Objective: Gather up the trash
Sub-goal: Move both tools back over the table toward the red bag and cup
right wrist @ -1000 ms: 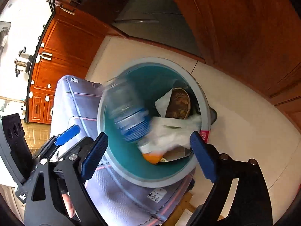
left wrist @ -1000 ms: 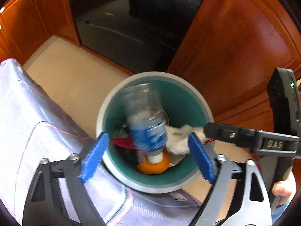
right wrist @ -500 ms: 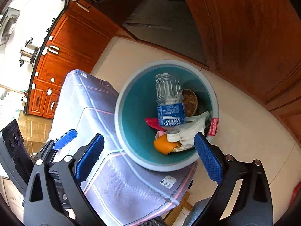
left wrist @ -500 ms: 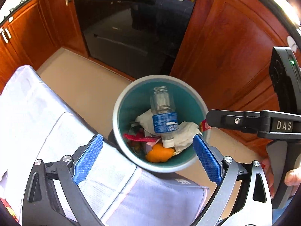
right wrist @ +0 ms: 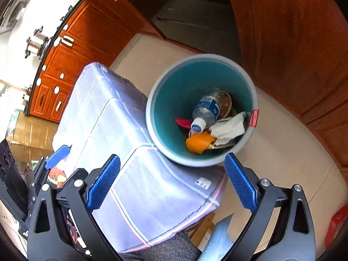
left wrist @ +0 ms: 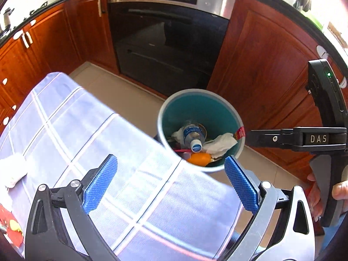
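Two hand-held grippers, both held above the table edge and angled down. Left gripper (left wrist: 170, 182): blue pads wide apart, nothing between them; its jaws have just been opening. Right gripper (right wrist: 171, 183): blue pads likewise spread and empty, its jaws also recently widened; in the left wrist view its black body juts in from the right, gripped by a hand (left wrist: 326, 195).

Tablecloth (left wrist: 91, 134): pale lilac with a thin line check, draped over the table directly beneath both grippers.

Trash bin (right wrist: 171, 91): round, grey rim, teal inside, standing on the floor just beyond the table corner, its near rim hidden by the cloth. Contents: plastic bottle (right wrist: 206, 111), blue label and white cap, lying tilted on top; crumpled white tissue (right wrist: 230, 126) beside it; orange peel (right wrist: 199, 144) near the front; red wrapper (right wrist: 183, 121) underneath.

Floor (right wrist: 282, 152): beige tile.

Oven (left wrist: 169, 43): dark glass door, set in red-brown wood cabinets (left wrist: 261, 65) behind the bin.
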Demonstrator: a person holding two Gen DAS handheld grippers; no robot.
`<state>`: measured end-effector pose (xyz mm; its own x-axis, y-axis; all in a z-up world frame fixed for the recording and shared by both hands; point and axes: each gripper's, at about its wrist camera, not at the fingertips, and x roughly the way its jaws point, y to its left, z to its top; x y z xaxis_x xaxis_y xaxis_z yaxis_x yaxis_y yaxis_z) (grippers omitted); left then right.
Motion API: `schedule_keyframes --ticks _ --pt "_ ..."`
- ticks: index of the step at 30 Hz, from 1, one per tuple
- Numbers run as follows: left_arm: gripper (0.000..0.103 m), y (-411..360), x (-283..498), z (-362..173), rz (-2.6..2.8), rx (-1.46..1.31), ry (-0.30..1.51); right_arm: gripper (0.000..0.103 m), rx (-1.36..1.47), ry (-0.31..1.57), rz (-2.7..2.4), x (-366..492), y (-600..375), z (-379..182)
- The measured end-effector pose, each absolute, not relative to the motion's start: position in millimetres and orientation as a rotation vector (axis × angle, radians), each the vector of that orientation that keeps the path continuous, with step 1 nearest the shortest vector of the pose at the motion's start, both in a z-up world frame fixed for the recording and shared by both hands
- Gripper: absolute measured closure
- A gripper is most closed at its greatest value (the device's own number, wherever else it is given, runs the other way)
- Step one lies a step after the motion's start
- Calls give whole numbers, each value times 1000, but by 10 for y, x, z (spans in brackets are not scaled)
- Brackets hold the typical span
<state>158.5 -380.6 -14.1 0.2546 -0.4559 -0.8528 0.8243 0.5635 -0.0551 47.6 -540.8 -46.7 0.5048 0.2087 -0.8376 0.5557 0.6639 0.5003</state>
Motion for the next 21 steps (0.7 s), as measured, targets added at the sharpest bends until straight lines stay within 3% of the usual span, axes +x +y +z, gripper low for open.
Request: schedule_keyframes --ticks 21 --pt "4 -1925 2038 -141 -667 211 1040 6 611 1208 49 1430 -3594 -232"
